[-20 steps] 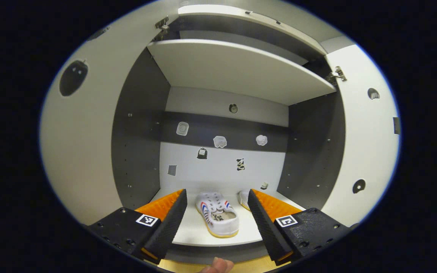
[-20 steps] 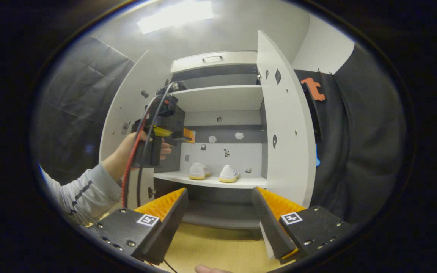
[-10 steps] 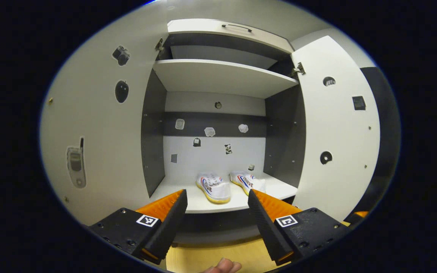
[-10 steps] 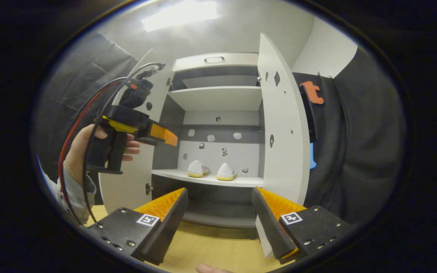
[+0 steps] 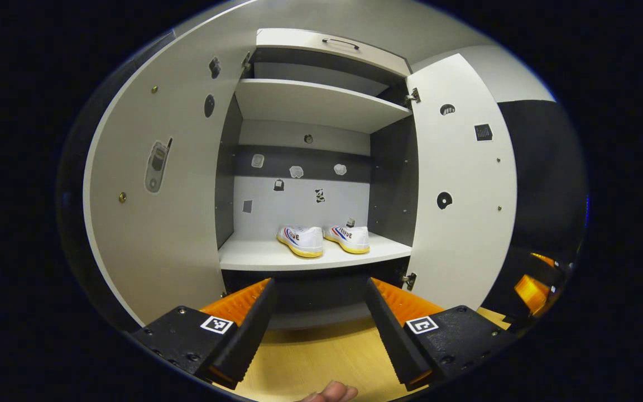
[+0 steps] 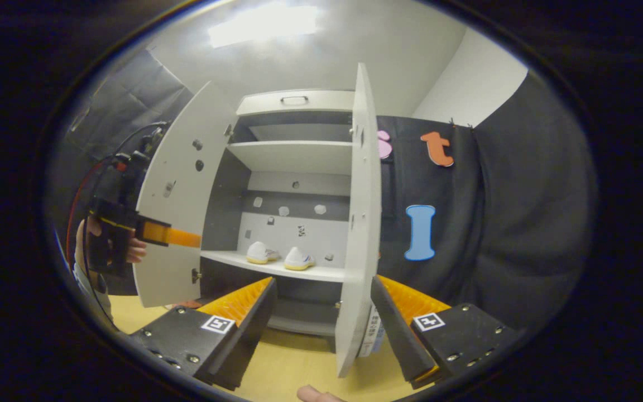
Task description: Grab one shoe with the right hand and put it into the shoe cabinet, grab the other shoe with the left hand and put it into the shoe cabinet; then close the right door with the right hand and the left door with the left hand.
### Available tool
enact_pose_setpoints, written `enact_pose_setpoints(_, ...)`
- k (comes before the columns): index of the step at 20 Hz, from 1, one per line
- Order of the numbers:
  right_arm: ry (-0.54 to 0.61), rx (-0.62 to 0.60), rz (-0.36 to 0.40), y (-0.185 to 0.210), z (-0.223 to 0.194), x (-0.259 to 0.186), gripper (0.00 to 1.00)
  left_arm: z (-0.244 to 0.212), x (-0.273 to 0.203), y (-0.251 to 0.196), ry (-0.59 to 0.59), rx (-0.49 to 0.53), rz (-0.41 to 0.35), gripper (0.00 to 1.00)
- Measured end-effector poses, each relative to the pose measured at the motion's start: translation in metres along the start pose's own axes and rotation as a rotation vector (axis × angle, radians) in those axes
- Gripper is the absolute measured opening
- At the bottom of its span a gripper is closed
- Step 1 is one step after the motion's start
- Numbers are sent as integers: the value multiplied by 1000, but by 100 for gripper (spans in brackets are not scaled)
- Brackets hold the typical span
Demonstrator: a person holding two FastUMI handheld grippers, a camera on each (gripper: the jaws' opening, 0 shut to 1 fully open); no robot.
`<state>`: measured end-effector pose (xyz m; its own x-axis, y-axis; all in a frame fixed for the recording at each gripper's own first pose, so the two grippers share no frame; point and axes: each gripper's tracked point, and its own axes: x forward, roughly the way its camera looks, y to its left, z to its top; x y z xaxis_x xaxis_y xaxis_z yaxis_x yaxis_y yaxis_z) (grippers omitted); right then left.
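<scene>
- Two shoes (image 5: 321,240) sit side by side on the cabinet's middle shelf (image 5: 254,259), at 12 o'clock in the left gripper view; placing looks finished.
- Right door (image 6: 358,223) stands open, edge-on, between the right gripper's (image 6: 321,318) fingers; left door (image 5: 159,195) wide open at 10 o'clock.
- Left gripper (image 5: 318,318): fingers spread, empty. Right gripper: fingers spread, empty.
- Step in hand, as I judge: closing the right door.
- Next: press its outer face and swing it shut, then the left door.

inside the shoe cabinet (image 5: 321,50), two shoes (image 5: 301,240) (image 5: 348,238) sat side by side on the lower shelf (image 5: 265,258), between the open left door (image 5: 159,223) and right door (image 5: 464,234).
</scene>
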<state>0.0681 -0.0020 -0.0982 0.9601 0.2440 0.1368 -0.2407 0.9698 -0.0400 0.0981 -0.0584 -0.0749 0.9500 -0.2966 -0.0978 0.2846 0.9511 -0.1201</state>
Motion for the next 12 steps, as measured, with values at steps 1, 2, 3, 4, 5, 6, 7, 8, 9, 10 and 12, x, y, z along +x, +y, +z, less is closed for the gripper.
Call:
enact_pose_setpoints(1, -10, 1, -19, -16, 11, 1, 100, 1, -4, 2, -5, -4, -5, 96)
enact_pose_setpoints(2, -17, 1, -37, -32, 20, 1, 98, 0, -9, 4, -10, 0, -16, 96)
enact_pose_setpoints(3, -19, -3, -53, -47, 29, 3, 98, 1, -13, 6, -17, 0, -27, 96)
enact_pose_setpoints(4, -15, -9, -68, -64, 34, 4, 97, 3, -19, 9, -23, -1, -34, 96)
enact_pose_setpoints(5, 0, -16, -78, -80, 37, 5, 100, 2, -24, 11, -23, 3, -42, 96)
enact_pose_setpoints(6, 22, -25, -88, -96, 38, 8, 100, 0, -29, 12, -17, 7, -53, 96)
enact_pose_setpoints(7, 52, -44, -94, -112, 36, 13, 100, 0, -35, 14, -15, 10, -58, 96)
enact_pose_setpoints(8, 85, -63, -114, -130, 35, 18, 98, 1, -40, 15, -17, 12, -61, 97)
enact_pose_setpoints(9, 112, -83, -120, -147, 33, 24, 100, 3, -45, 16, -23, 15, -64, 97)
enact_pose_setpoints(10, 130, -91, -136, -164, 34, 32, 98, 4, -50, 15, -32, 19, -69, 97)
enact_pose_setpoints(12, 146, -46, -147, -195, 38, 50, 100, 6, -60, 16, -44, 23, -67, 96)
